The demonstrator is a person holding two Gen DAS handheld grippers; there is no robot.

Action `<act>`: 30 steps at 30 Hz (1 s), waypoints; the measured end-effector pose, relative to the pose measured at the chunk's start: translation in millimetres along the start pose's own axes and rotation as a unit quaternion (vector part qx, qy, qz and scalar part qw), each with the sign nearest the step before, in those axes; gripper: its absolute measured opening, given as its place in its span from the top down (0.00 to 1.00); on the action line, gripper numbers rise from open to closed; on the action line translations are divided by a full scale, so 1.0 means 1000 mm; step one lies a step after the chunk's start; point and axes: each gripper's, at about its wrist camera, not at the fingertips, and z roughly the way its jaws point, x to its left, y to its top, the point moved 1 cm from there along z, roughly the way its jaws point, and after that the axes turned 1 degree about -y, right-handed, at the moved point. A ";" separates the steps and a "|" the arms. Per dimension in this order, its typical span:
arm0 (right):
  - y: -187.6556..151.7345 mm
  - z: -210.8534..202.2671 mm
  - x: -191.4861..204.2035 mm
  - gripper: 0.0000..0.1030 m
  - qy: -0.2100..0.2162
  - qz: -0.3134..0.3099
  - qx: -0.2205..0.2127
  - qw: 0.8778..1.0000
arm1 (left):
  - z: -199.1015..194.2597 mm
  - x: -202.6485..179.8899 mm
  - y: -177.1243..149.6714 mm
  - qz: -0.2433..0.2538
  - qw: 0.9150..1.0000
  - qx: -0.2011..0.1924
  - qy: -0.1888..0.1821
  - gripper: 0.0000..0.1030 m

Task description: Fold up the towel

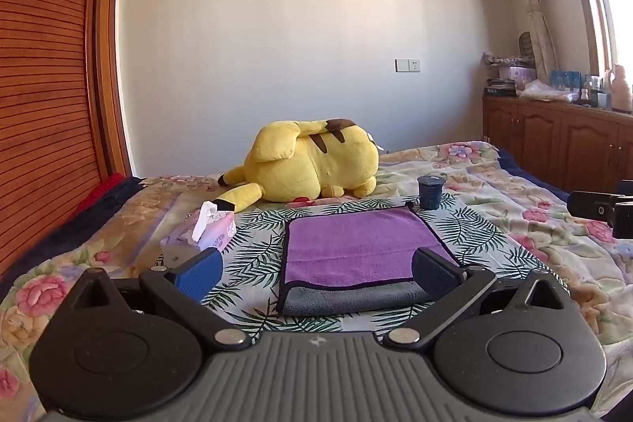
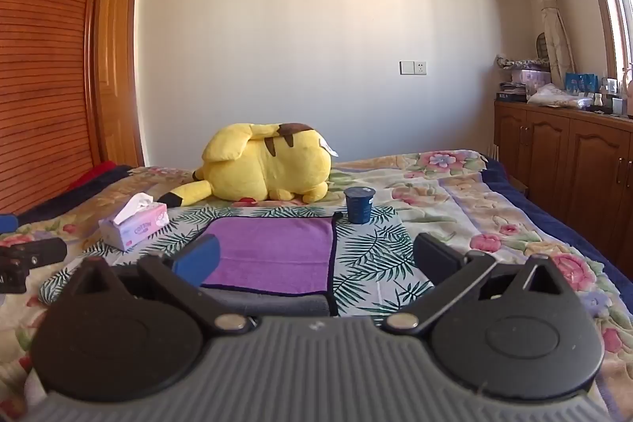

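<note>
Purple towel (image 1: pixel 362 244) flat on the bed (image 1: pixel 514 192), on the leafy cloth (image 1: pixel 257 256) in the middle. Already folded over once, by the look of it: purple side on top, a grey layer (image 1: pixel 356 299) peeking out along the near edge. Edges not quite lined up there. Dark trim all round.

Left gripper (image 1: pixel 316 273) wide, holding nothing, low and just in front of the towel's near edge. Not touching the towel, as far as can be seen. Right gripper (image 2: pixel 316 260) wide too, also holding nothing, near the towel's right side.

Around the towel: a small dark cup (image 1: pixel 431 190) just past the far right corner, a pink tissue box (image 1: pixel 205 230) off to the left, a big yellow plush toy (image 1: pixel 312 161) lying further back.

So maybe one fold done, maybe more to go. Hard to say if this counts as finished. If another fold is wanted, probably a grab at one side and a flip over to the other. Cup close to the far corner, so care needed there not to bump it.
</note>
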 end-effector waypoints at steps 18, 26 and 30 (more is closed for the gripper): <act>-0.001 0.000 0.000 0.00 0.000 0.000 -0.003 1.000 | 0.000 -0.001 0.000 0.006 1.000 0.001 0.002 0.16; -0.001 0.000 0.000 0.00 0.001 0.001 -0.003 1.000 | -0.002 0.004 -0.001 0.005 1.000 0.002 0.002 0.16; -0.001 0.000 -0.001 0.00 0.001 0.001 -0.003 1.000 | -0.002 0.004 -0.001 0.005 1.000 0.002 0.002 0.16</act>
